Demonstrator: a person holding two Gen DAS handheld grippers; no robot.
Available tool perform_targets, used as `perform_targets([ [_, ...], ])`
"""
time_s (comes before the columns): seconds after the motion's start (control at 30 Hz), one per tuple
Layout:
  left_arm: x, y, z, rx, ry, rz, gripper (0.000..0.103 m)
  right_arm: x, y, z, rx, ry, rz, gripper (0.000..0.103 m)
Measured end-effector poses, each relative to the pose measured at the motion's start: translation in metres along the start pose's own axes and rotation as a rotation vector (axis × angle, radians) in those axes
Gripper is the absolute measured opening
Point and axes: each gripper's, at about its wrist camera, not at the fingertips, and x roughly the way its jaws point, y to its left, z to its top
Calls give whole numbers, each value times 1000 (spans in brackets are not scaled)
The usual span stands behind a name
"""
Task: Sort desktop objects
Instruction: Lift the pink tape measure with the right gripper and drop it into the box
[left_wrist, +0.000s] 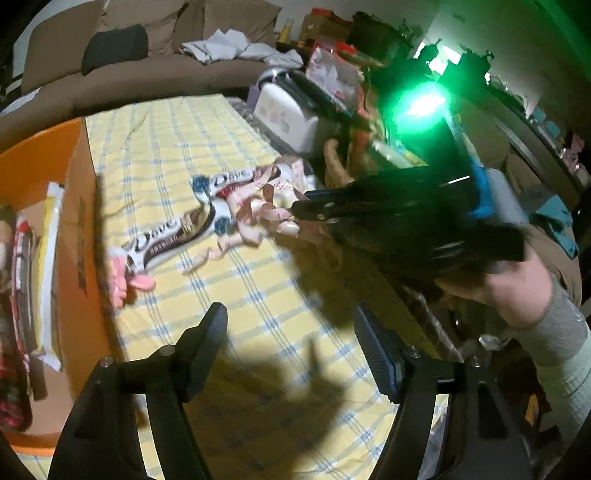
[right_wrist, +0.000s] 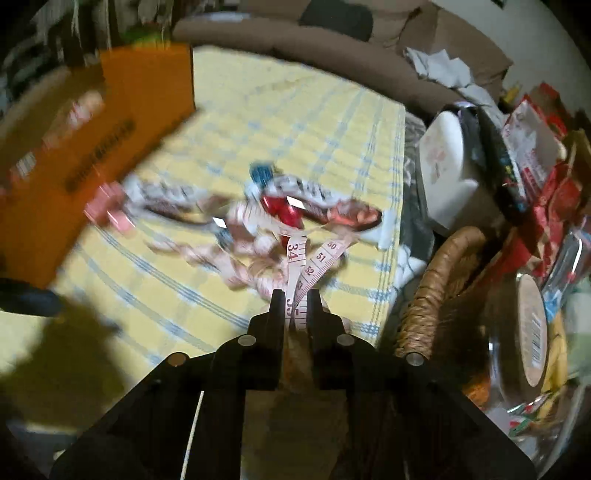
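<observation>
Right wrist view: right gripper (right_wrist: 295, 295) pinching pink measuring tape (right_wrist: 314, 266), limp, light, tangle-prone, best gripped mid-loop; left gripper (left_wrist: 291, 328) spread wide, holding nothing.

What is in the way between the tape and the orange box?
The right tongs are shut on the tape. Between it and the box lie the Dove wrappers and a pink clip on the cloth. They lie flat, so lifting the tape over them should probably clear them.
</observation>
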Motion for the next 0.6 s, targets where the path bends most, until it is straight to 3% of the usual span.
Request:
perform_targets([
  [0.07,-8,1,6,4,-40,3,86,-30,0,10,40,-54,74,11],
  [0.17,-30,1,19,13,-137,-9,93,-80,6,26,83,-136,209,11],
  [0.37,-86,3,50,44,-295,2,93,-180,45,64,46,-282,386,11],
  [0.43,-112,7,61,61,-350,21,83,-209,62,77,21,-323,405,11],
  [0.5,-134,14,74,66,-369,23,25,-230,78,89,1,-359,420,11],
  [0.53,-144,18,79,67,-372,44,18,-235,85,94,-3,-367,426,11],
  [0.6,-166,27,84,72,-396,43,17,-246,102,102,-9,-385,435,11],
])
